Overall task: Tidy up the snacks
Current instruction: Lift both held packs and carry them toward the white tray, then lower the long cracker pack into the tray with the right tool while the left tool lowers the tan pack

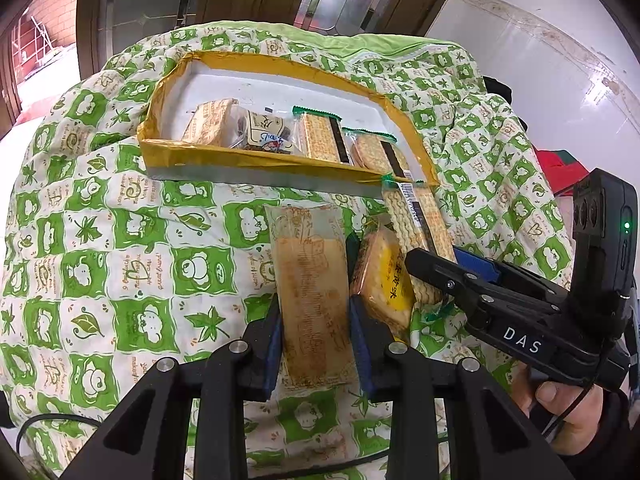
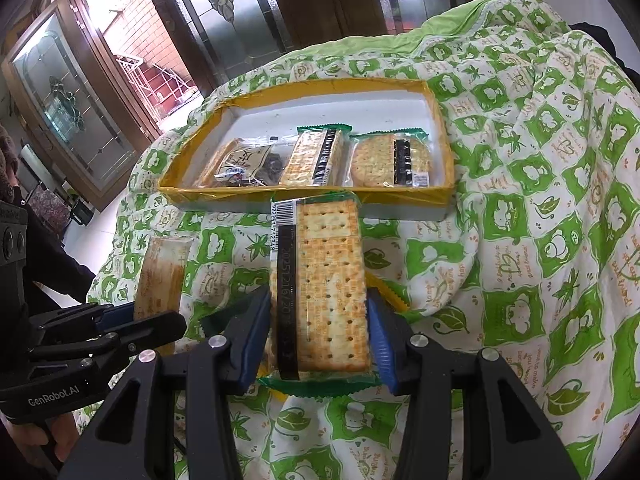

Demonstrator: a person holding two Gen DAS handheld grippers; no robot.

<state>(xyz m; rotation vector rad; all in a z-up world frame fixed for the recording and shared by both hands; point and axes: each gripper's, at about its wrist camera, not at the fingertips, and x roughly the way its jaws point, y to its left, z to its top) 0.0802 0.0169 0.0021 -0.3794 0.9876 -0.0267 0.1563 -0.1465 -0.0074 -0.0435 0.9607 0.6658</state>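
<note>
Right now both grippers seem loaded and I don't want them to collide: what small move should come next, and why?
Probably carry the right gripper forward to the yellow tray. Its jaws already clamp the square cracker pack, the tray lies straight ahead with bare white floor behind the four snacks inside, and the left gripper, gripping the long wafer pack, sits close alongside.

A yellow-taped tray [image 2: 438,128] with a white floor was set at 12 o'clock on the quilt. Along its near wall four packets were lined up: a tan wafer packet [image 2: 218,162], a clear packet of dark snacks [image 2: 256,168], a square-cracker packet [image 2: 316,156] and a round-cracker packet [image 2: 390,158]. A long cracker packet [image 2: 324,284] with a black date strip was seen lengthwise at 6 o'clock, a translucent wafer packet [image 1: 312,292] at its 9 o'clock, and a yellow-labelled biscuit packet [image 1: 382,276] between them.
</note>
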